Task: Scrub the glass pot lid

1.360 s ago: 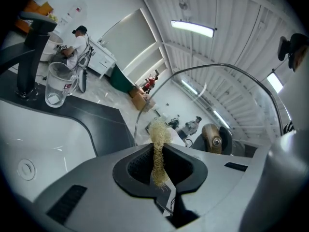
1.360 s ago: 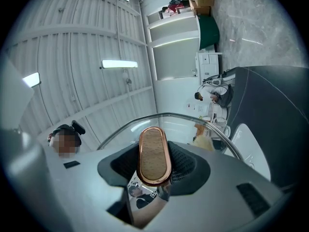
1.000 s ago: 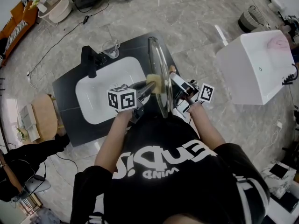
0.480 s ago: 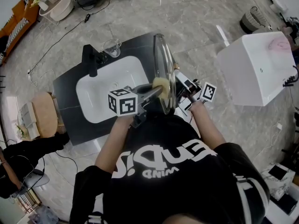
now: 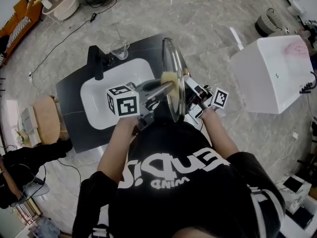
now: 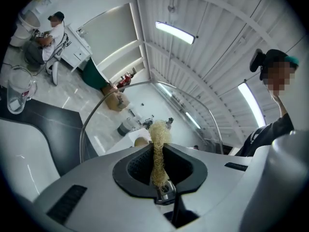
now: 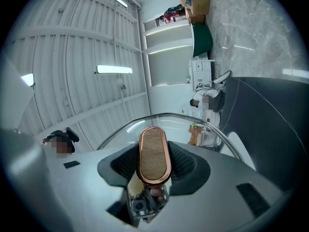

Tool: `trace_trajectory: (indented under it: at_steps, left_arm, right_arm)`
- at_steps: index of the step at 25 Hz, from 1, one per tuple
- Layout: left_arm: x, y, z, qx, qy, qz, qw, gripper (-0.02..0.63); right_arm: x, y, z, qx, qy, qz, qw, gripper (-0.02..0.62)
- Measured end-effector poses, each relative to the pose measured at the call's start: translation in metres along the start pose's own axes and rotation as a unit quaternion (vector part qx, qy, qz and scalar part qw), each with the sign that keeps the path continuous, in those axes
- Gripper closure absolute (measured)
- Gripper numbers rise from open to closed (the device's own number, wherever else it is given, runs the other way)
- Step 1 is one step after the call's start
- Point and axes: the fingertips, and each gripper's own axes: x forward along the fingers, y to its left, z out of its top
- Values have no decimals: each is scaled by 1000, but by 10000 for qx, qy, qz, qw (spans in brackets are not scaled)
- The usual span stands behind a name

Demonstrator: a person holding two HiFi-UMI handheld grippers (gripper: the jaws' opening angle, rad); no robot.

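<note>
Holding the glass pot lid (image 5: 170, 58) upright.
Right tool (image 7: 153, 164), in its own view alone, clamps the lid's knob (image 7: 154, 151); left tool (image 6: 157, 159) pinches a scrubber (image 6: 158, 135) at the lid.

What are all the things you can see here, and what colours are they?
counter: one, black, middle of the view
sink: one, white, in the counter
tap: one, black, at the sink's edge
jug: one, clear, beside the tap
lid: one, clear glass, held on edge right of the sink
knob: one, wood and copper, on the lid
scrubber: one, yellow, at the lid
box: one, white, far right
stool: one, wooden, left of the counter
left gripper: one, grey, shut on the scrubber
right gripper: one, grey, shut on the knob
</note>
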Motion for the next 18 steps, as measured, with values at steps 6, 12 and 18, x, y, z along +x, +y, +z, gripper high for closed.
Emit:
trace_trajectory:
  at_steps: [6, 12, 18]
  left_arm:
    - [-4, 10, 27, -144, -358, 27, 9993, 557]
    - [-4, 26, 38, -420, -619, 146, 9971, 557]
    - [-2, 44, 31, -819, -684, 255, 9940, 557]
  right_arm:
    - [0, -4, -8, 21, 117, -75, 9999, 422]
    - [3, 0, -11, -2, 177, -80, 9998, 422]
    - [6, 6, -12, -27, 193, 11, 9998, 422]
